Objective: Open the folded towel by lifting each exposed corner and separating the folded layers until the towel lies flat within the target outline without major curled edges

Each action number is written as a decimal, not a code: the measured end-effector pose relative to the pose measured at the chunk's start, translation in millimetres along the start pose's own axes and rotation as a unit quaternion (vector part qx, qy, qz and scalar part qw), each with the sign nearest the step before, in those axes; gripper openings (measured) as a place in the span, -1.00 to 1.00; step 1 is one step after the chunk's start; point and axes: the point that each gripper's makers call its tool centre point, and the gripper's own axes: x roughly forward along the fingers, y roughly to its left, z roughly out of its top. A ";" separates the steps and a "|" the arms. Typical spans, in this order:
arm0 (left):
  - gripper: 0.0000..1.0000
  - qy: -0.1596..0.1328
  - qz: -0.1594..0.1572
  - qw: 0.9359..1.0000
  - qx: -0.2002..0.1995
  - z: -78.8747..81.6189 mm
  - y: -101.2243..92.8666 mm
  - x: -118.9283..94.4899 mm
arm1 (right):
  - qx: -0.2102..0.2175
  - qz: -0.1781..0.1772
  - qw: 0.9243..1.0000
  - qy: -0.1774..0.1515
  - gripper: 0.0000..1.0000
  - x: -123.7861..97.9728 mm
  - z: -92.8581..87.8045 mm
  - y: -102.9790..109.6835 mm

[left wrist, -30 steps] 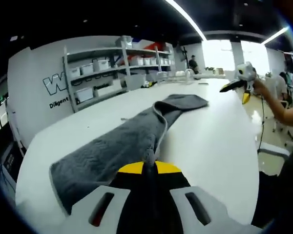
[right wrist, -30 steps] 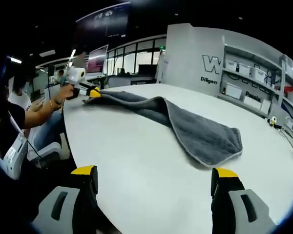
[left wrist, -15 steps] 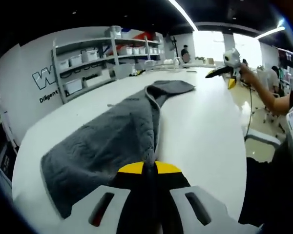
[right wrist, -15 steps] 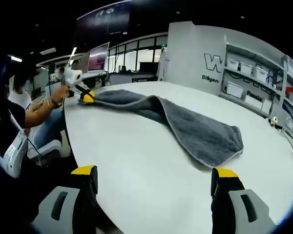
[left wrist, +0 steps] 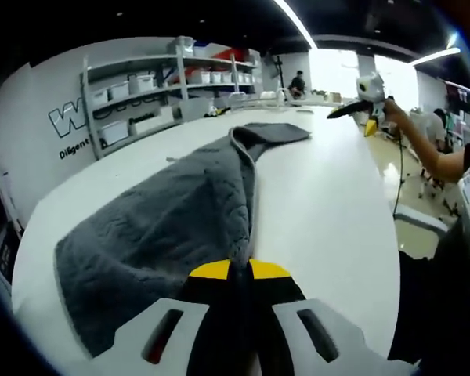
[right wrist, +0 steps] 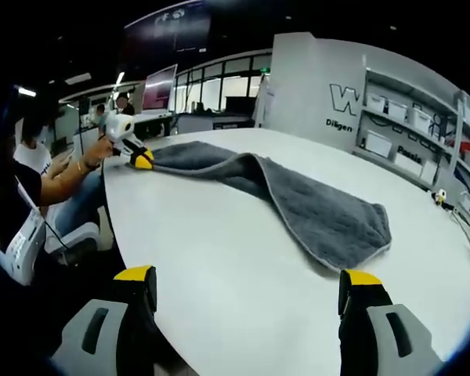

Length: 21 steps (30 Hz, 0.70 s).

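Pinching the grey towel [left wrist: 172, 219] on the white table [left wrist: 329, 204], the left gripper [left wrist: 239, 270] jaws are closed; the right gripper [right wrist: 247, 286] jaws gape.

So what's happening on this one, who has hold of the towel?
A person is unfolding a grey towel on a white table with a handheld gripper in each hand. The left gripper is shut on one end of the towel, seen from the right gripper view at the far edge of the table. The right gripper is open, off the cloth, facing the other end. The towel lies stretched out long but a layer is folded over along its length, so it isn't flat yet.
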 end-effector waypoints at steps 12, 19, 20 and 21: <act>-0.82 -0.010 0.001 1.000 -0.005 3.9 -3.2 -4.6 | -0.001 0.007 1.000 0.009 0.97 3.4 0.5 0.9; -0.56 -0.046 -0.003 0.999 -0.030 17.1 -12.3 -20.0 | -0.004 0.010 1.000 0.014 0.96 2.8 1.0 2.5; -0.51 -0.052 -0.003 0.998 -0.031 19.7 -14.0 -23.9 | -0.004 0.010 1.000 0.014 0.96 3.0 0.7 2.9; -0.48 -0.058 -0.002 0.998 -0.030 22.9 -14.3 -28.0 | -0.003 0.010 1.000 0.014 0.96 3.1 0.7 2.8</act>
